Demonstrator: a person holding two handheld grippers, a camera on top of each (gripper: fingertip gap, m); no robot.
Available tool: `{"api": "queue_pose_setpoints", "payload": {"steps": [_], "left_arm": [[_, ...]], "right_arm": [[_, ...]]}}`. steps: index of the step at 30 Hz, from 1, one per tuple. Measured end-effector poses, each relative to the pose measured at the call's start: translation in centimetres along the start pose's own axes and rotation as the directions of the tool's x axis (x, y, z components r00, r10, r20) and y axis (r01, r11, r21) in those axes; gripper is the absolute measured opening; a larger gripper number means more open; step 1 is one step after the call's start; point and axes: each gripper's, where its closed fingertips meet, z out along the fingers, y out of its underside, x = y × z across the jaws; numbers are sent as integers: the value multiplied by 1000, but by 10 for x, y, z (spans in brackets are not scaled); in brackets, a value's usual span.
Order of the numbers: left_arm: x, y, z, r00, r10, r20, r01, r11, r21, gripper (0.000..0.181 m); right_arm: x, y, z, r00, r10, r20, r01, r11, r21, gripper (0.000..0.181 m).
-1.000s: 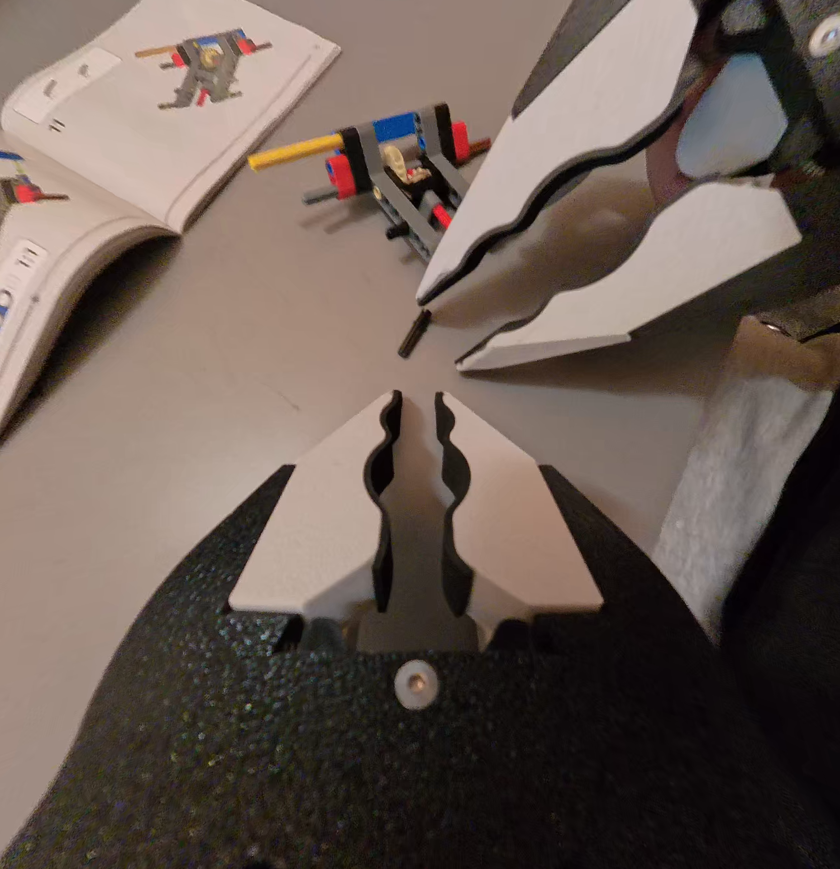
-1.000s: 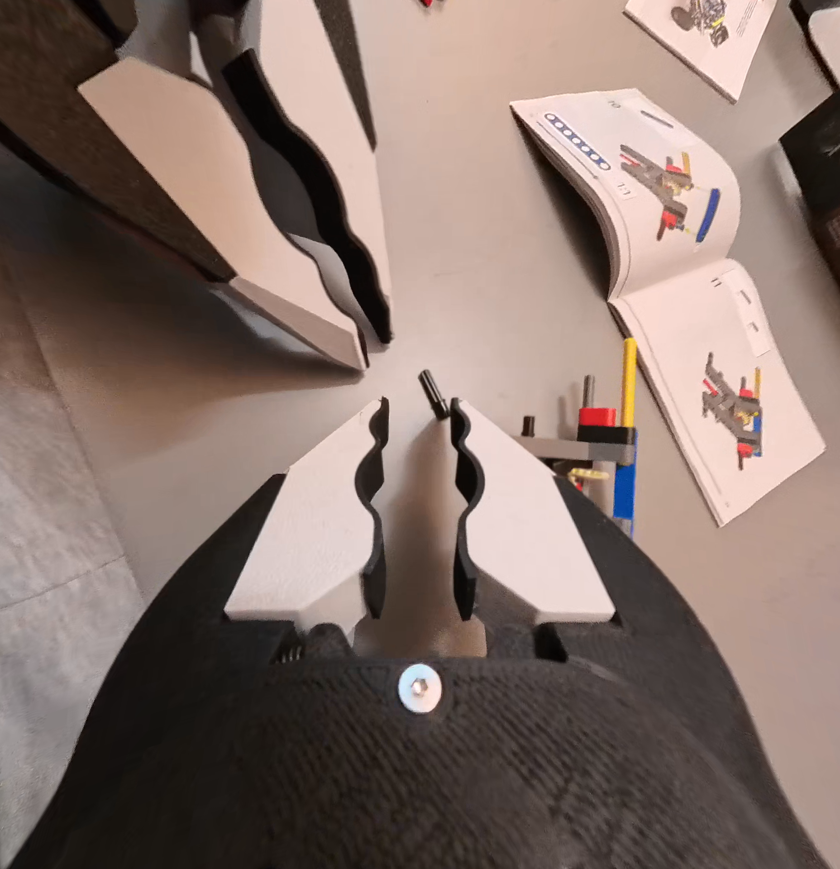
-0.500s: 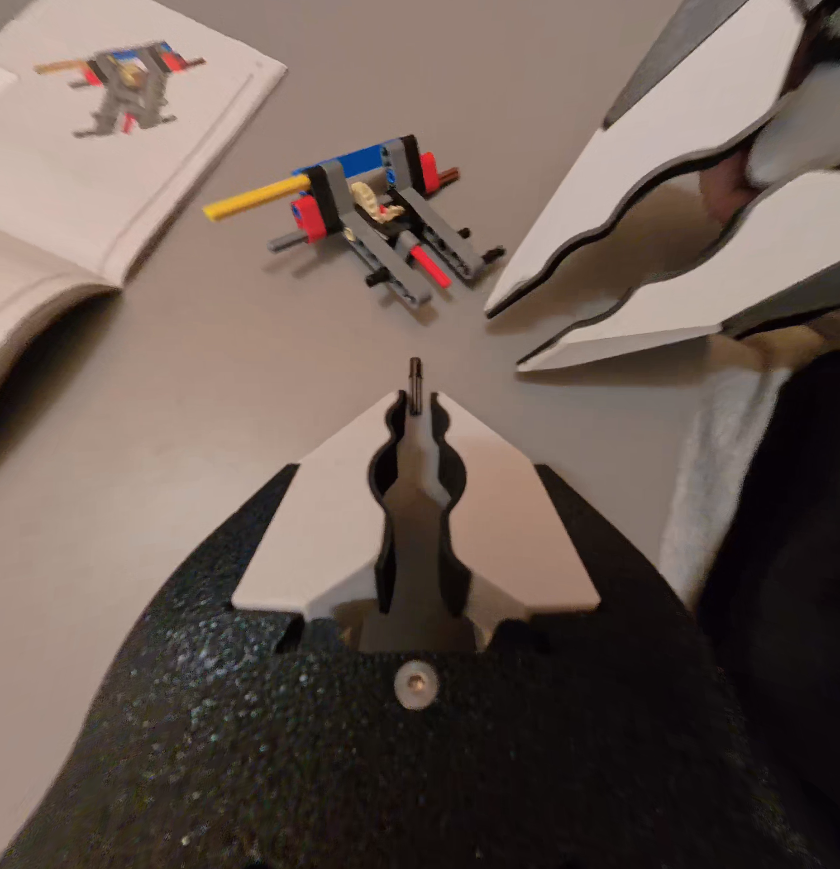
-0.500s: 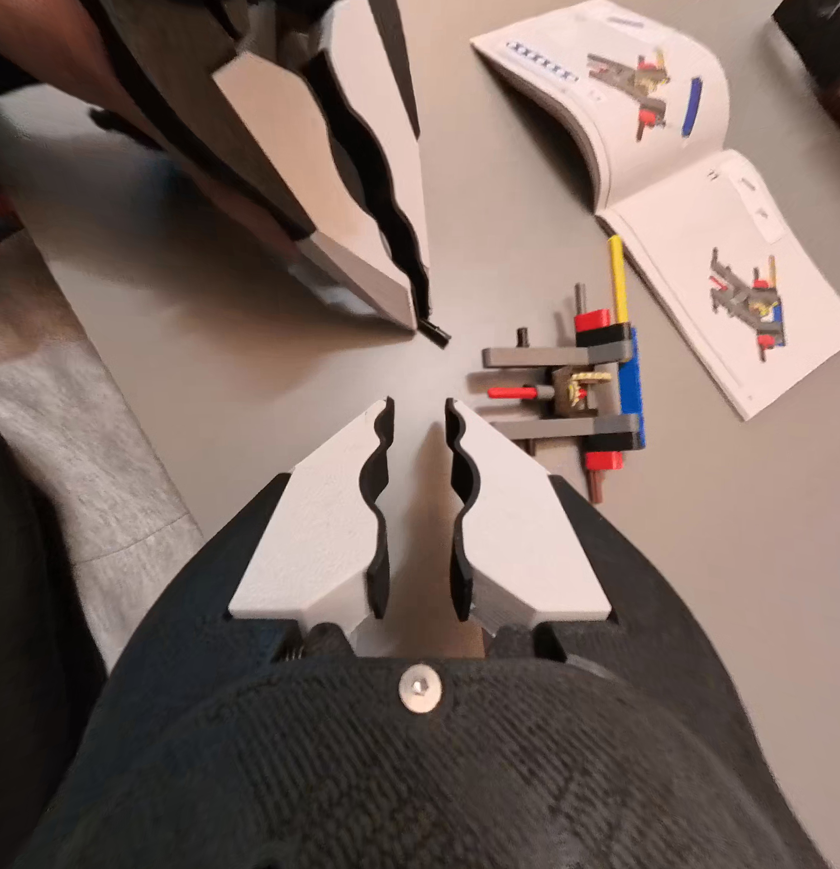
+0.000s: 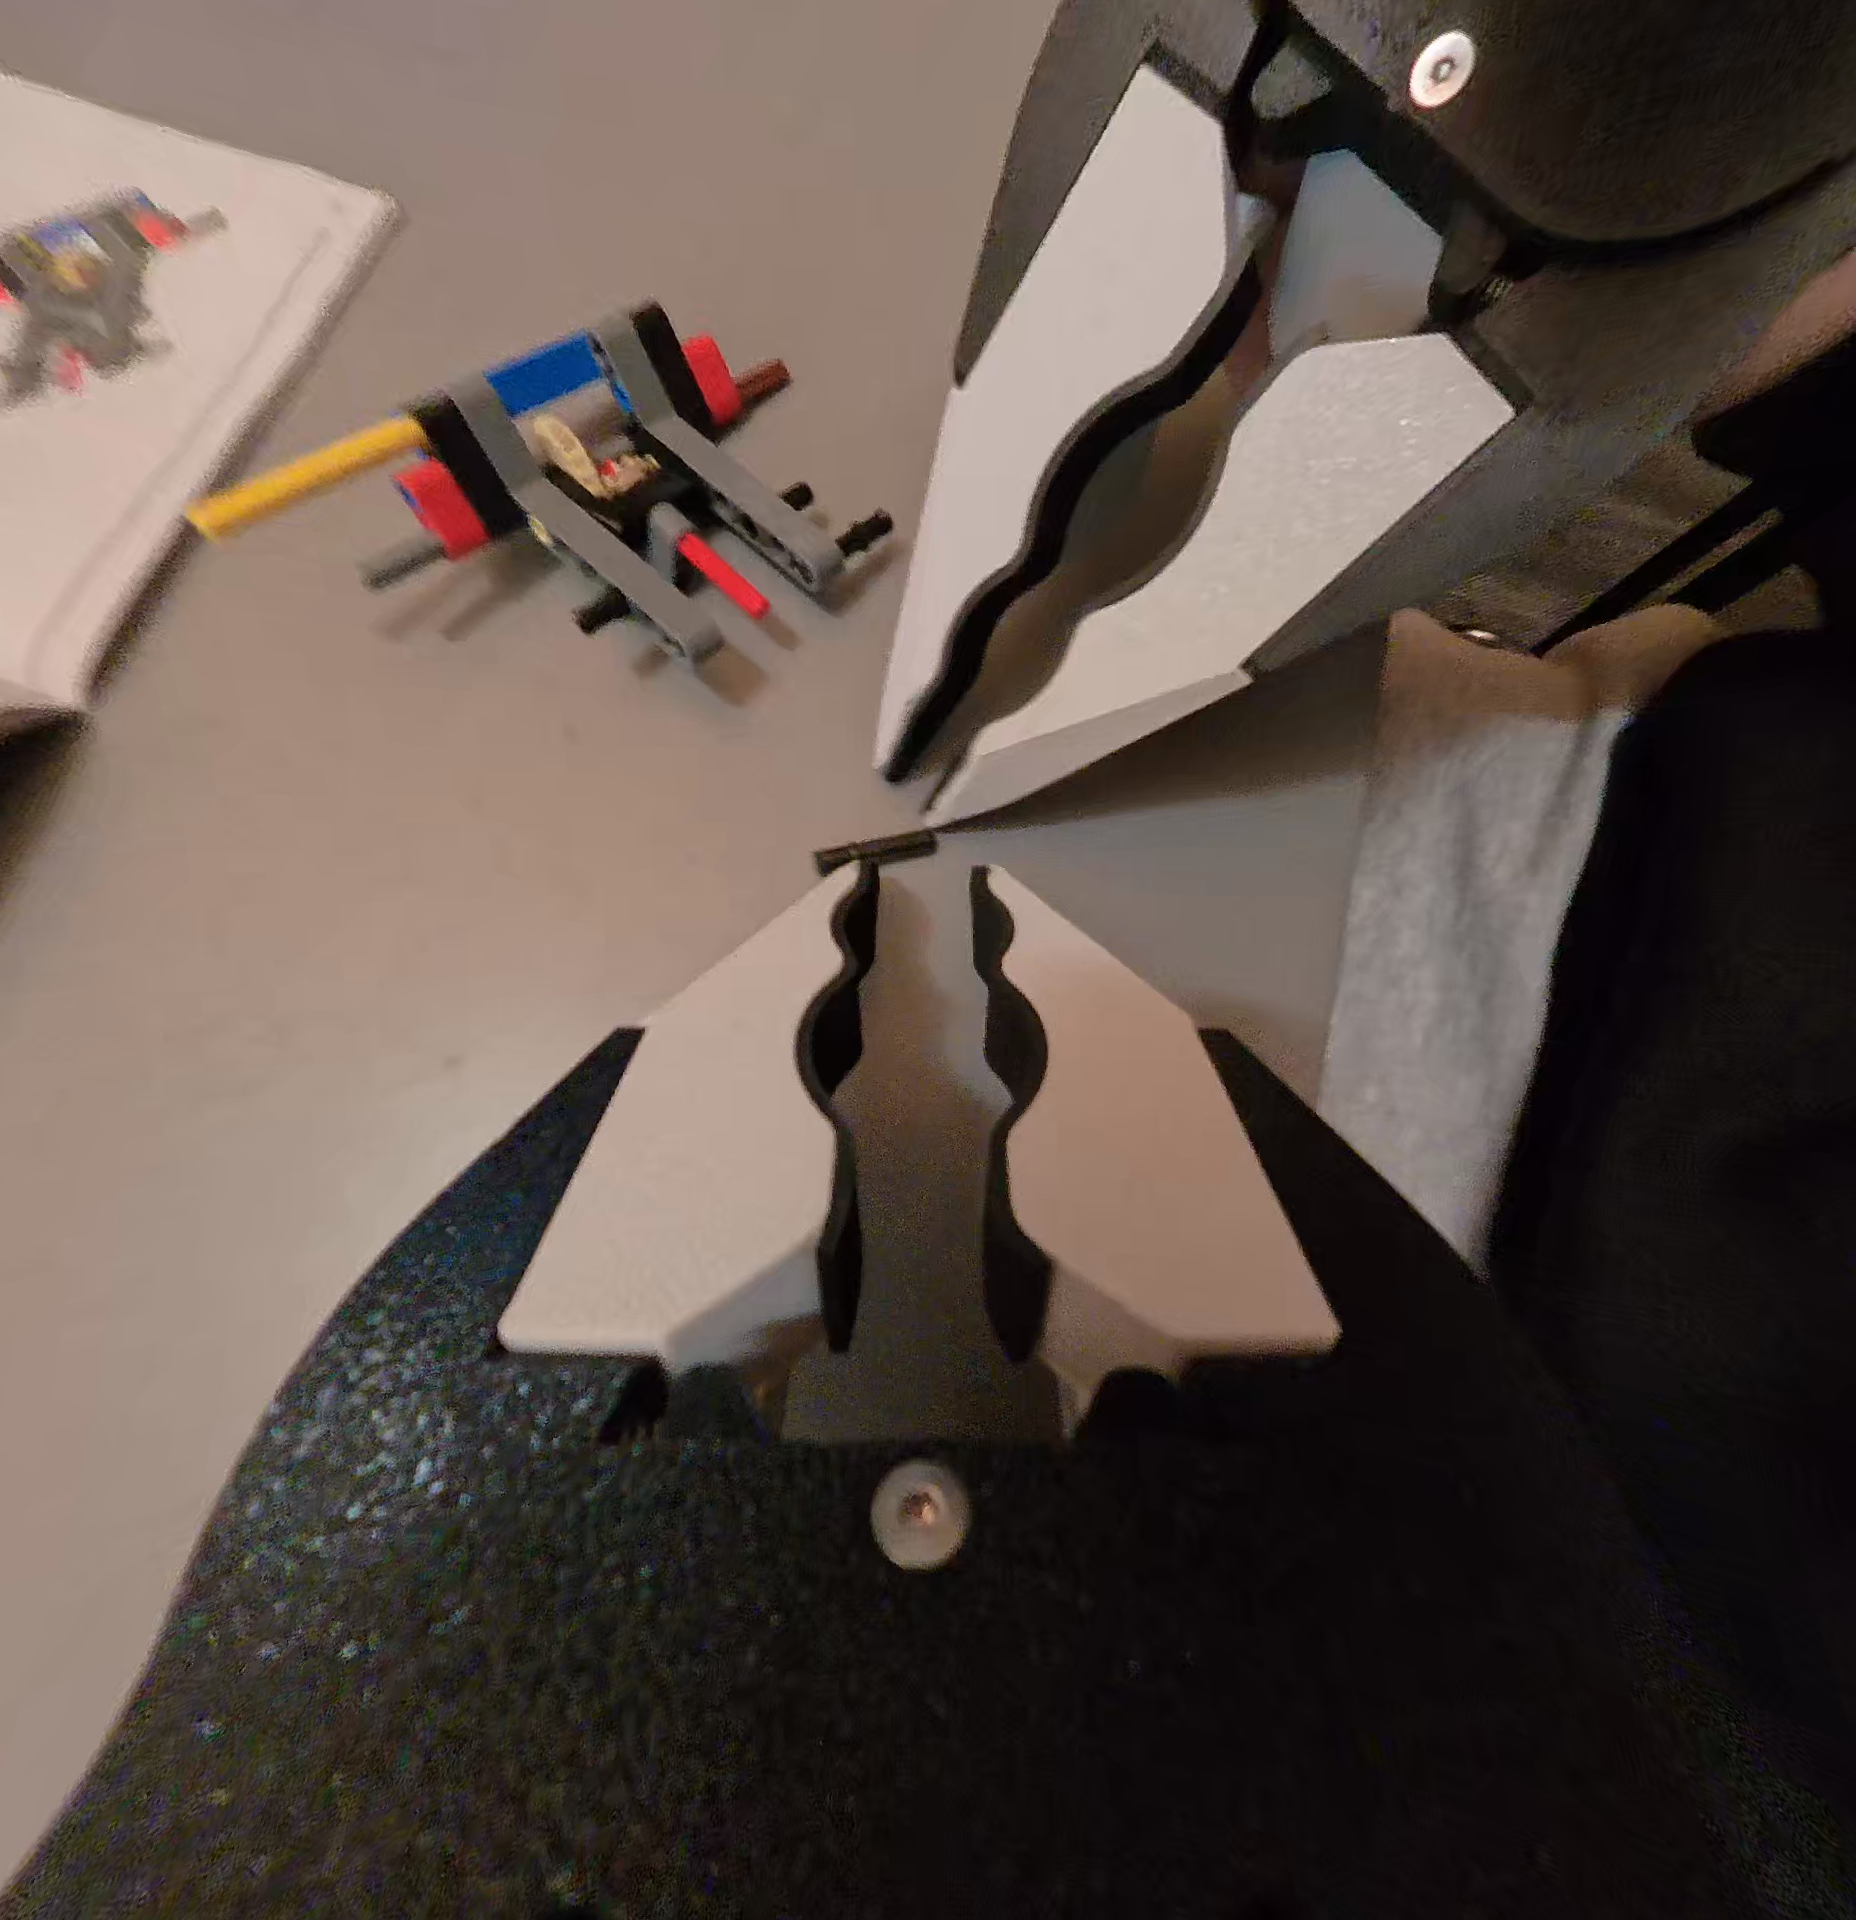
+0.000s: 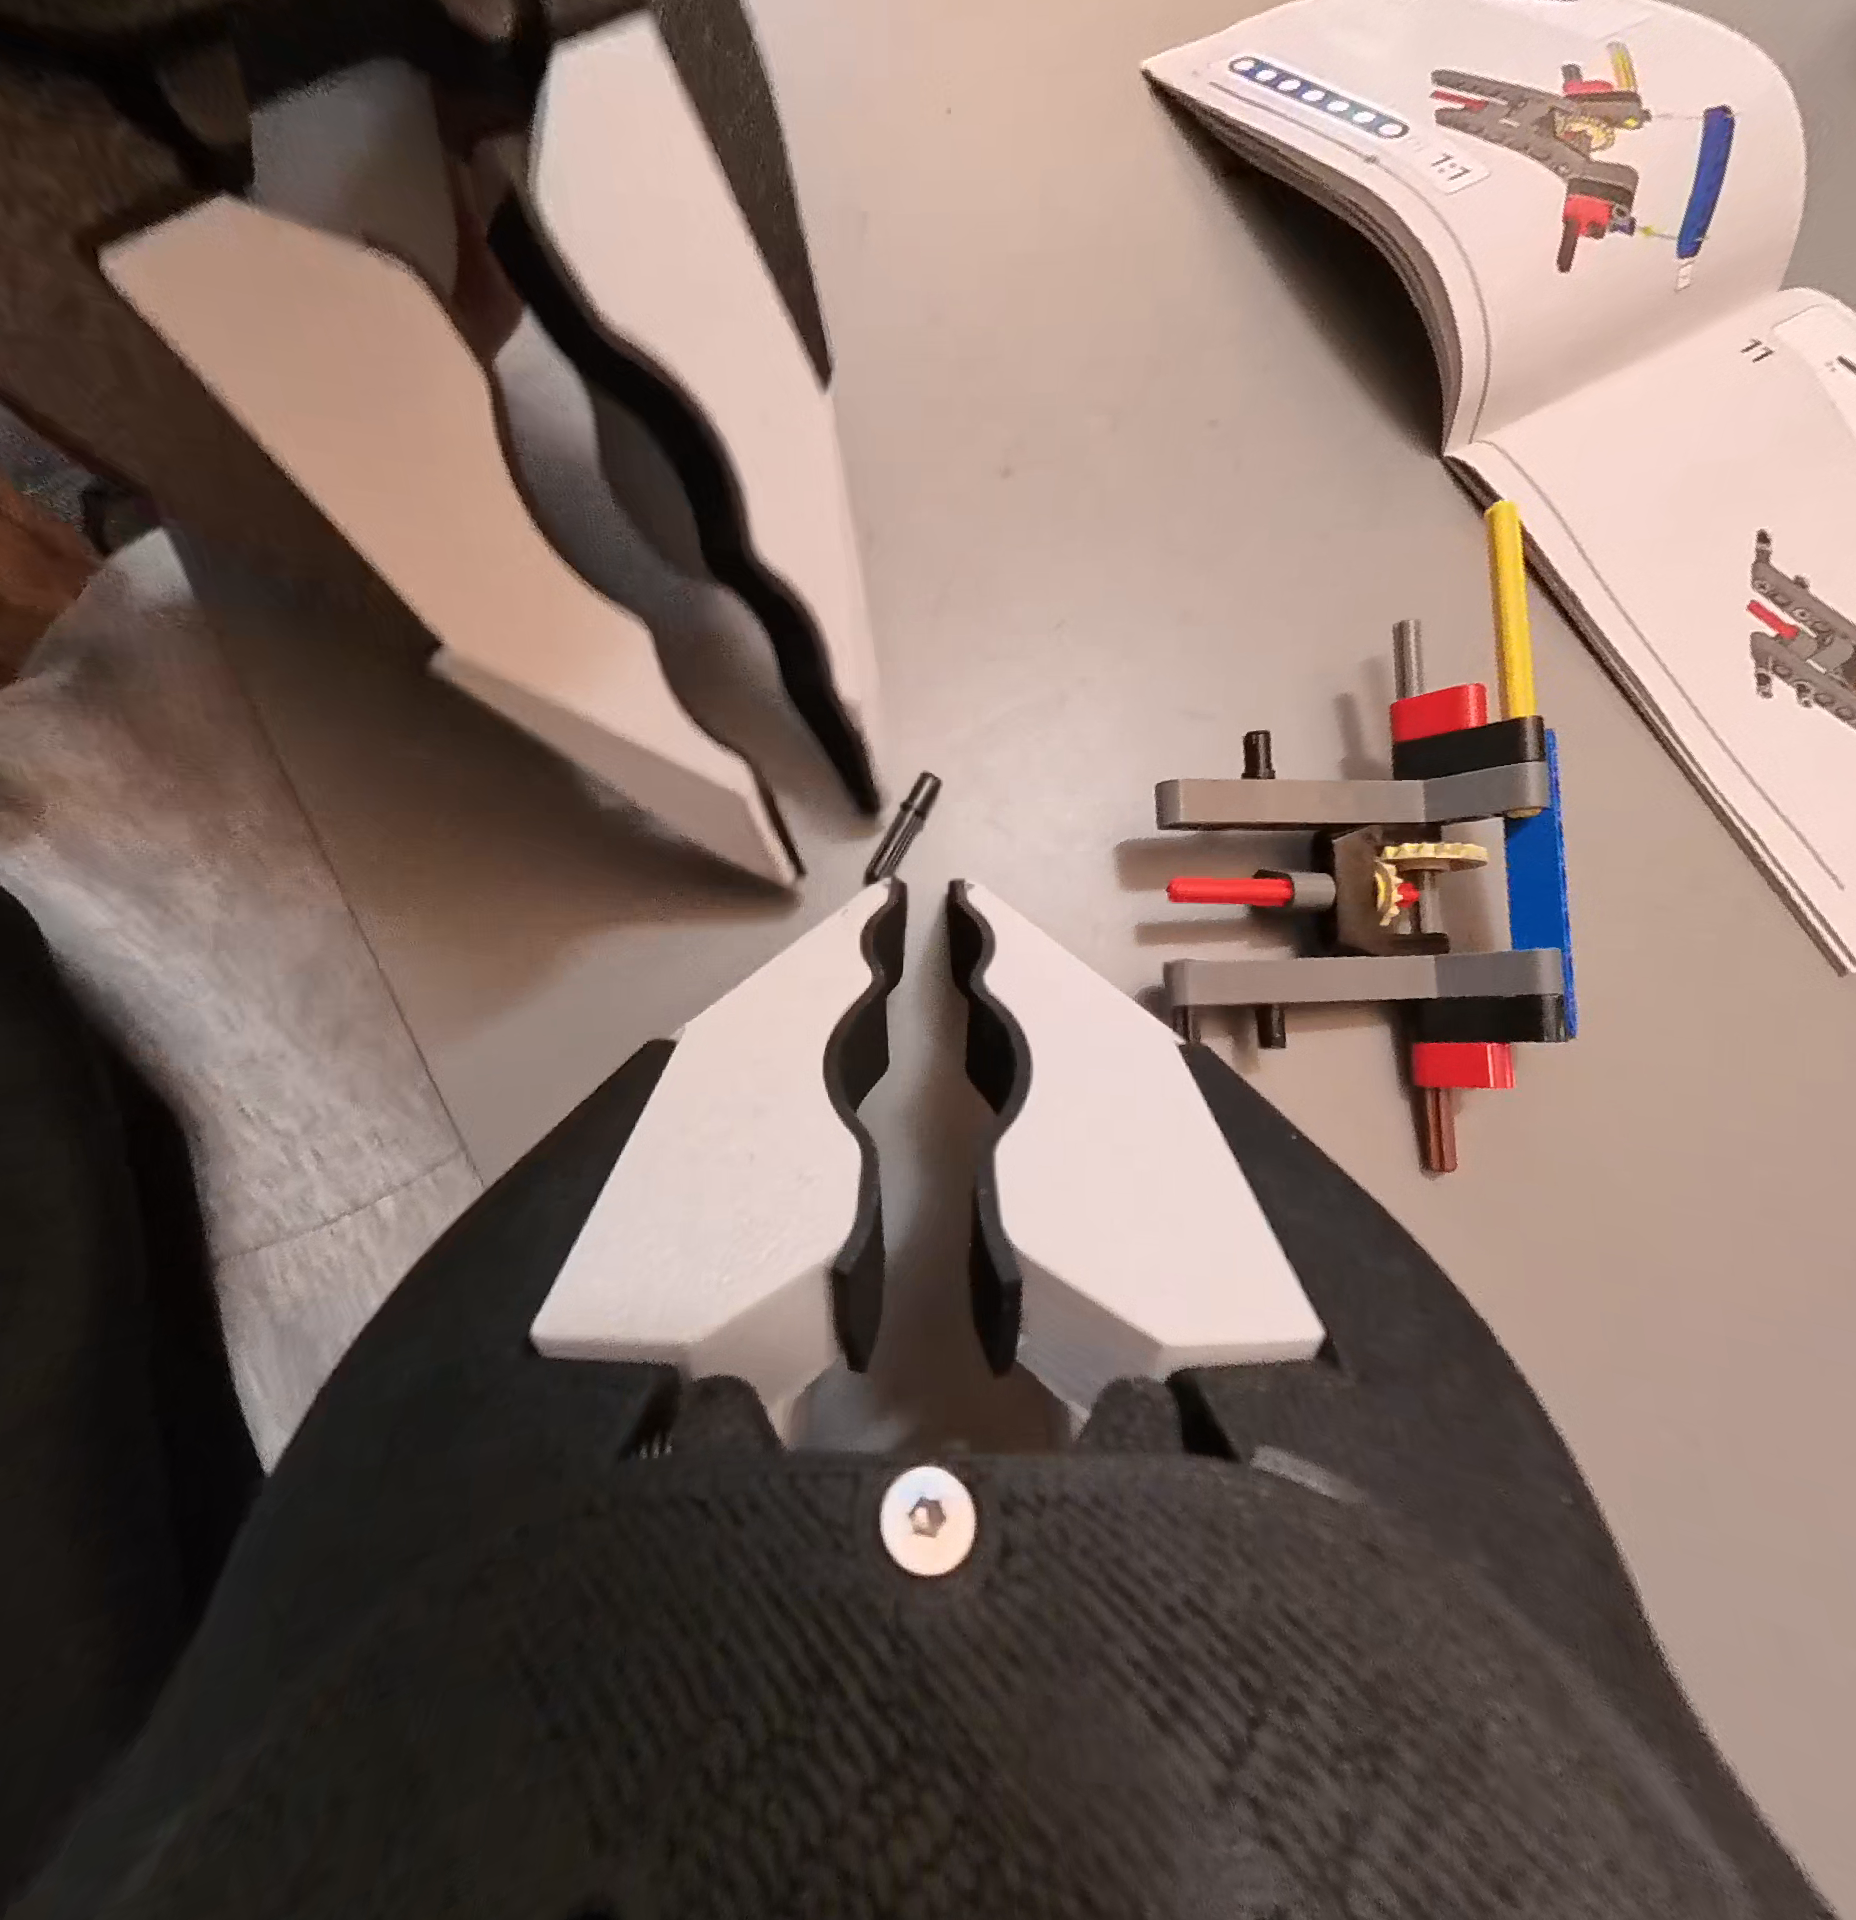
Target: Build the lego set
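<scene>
A small black pin lies loose on the grey table between the two grippers' tips; it also shows in the right wrist view. My left gripper is open and empty, its tips just behind the pin. My right gripper is open by a narrow gap and empty, its tips almost touching the pin. Each gripper shows in the other's view, the left and the right. The partly built lego assembly, grey beams with blue, red and yellow parts, lies apart on the table.
An open instruction booklet lies beyond the assembly, also in the right wrist view. A person's grey sleeve is at the near table edge, beside both grippers. My two grippers' fingertips are within a few centimetres of each other.
Half a second ago my left gripper was shut on the pin. It has opened and the pin now lies on the table. My right gripper has moved in to the pin and narrowed.
</scene>
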Motion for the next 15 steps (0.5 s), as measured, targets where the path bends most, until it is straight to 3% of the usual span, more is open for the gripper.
{"api": "queue_pose_setpoints", "payload": {"steps": [1, 4, 6, 8, 10, 15], "left_arm": [[-4, -3, -4, 999, 44, 16, -44, 999, 13, 16], [-17, -14, -12, 955, 291, 62, -295, 954, 61, 18], [-19, -9, -10, 906, 423, 11, -423, 905, 35, 22], [-16, -3, -4, 908, 410, -86, -411, 911, 5, 25], [-10, 1, 1, 908, 380, -174, -387, 922, -5, 15], [-6, -1, 8, 909, 361, -207, -364, 931, 27, 3]], "right_arm": [[-1, 1, -1, 1000, -9, 5, 9, 1000, 1, 8], [0, 4, -5, 1000, -26, 2, 26, 1000, -6, 13], [-2, 3, -6, 1000, -23, 11, 23, 1000, -2, 16], [-5, 1, -7, 999, -26, 27, 25, 1000, 15, 15], [-9, 1, -6, 998, -36, 51, 35, 999, 23, 14], [-8, 4, -5, 997, -49, 64, 47, 999, 28, 12]]}}
